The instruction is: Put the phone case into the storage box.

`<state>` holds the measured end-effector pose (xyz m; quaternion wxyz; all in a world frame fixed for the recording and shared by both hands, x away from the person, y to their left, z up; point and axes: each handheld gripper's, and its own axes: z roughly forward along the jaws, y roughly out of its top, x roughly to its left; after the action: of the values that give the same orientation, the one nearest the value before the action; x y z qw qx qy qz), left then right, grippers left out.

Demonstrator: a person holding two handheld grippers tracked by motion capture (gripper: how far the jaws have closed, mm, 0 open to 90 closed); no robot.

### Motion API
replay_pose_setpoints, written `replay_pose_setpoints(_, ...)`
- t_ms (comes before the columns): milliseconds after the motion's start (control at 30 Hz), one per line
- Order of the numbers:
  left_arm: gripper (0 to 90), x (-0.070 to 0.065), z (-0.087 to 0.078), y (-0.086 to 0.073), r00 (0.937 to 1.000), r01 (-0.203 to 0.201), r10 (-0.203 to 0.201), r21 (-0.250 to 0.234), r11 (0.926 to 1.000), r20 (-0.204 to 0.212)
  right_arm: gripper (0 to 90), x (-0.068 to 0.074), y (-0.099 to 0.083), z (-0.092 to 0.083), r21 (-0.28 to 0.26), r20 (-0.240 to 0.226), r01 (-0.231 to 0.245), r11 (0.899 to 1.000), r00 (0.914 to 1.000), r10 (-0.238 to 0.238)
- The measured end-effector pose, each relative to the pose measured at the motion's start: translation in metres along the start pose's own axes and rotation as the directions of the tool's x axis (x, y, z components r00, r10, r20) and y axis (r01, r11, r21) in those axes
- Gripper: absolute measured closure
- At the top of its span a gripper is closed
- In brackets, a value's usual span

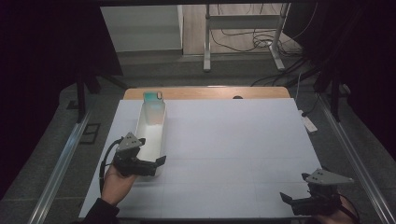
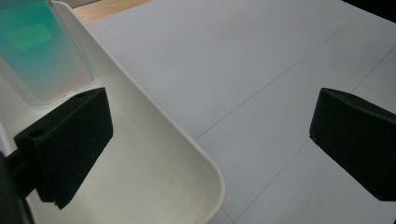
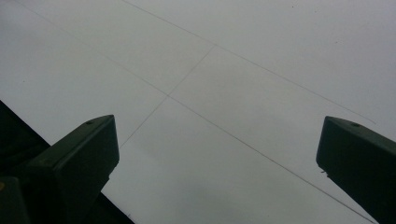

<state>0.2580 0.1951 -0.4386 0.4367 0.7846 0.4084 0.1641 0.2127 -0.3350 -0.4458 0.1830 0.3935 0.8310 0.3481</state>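
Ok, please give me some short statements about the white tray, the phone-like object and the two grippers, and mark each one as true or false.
1. The left gripper has its jaws open, one inside the white tray and one outside over the table. True.
2. The teal phone-like object lies at the tray's near end, beside the left gripper. False: it leans at the far end, away from the gripper.
3. The right gripper holds the tray's rim. False: it is open near the table's front right corner, with nothing between its jaws.
4. The tray stands on the left part of the table. True.
5. The left gripper is shut on the phone-like object. False: its jaws stand wide apart and touch nothing visible.
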Motion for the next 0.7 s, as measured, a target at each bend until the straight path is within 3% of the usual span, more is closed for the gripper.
replay_pose_setpoints(700, 0.2, -0.007, -0.025, -0.024, 0.9992, 0.031, -0.031, -0.007, 0.9995, -0.026, 0.0, 0.0, 0.0, 0.0, 0.002, 0.004, -0.001, 1.0, 1.0, 0.001)
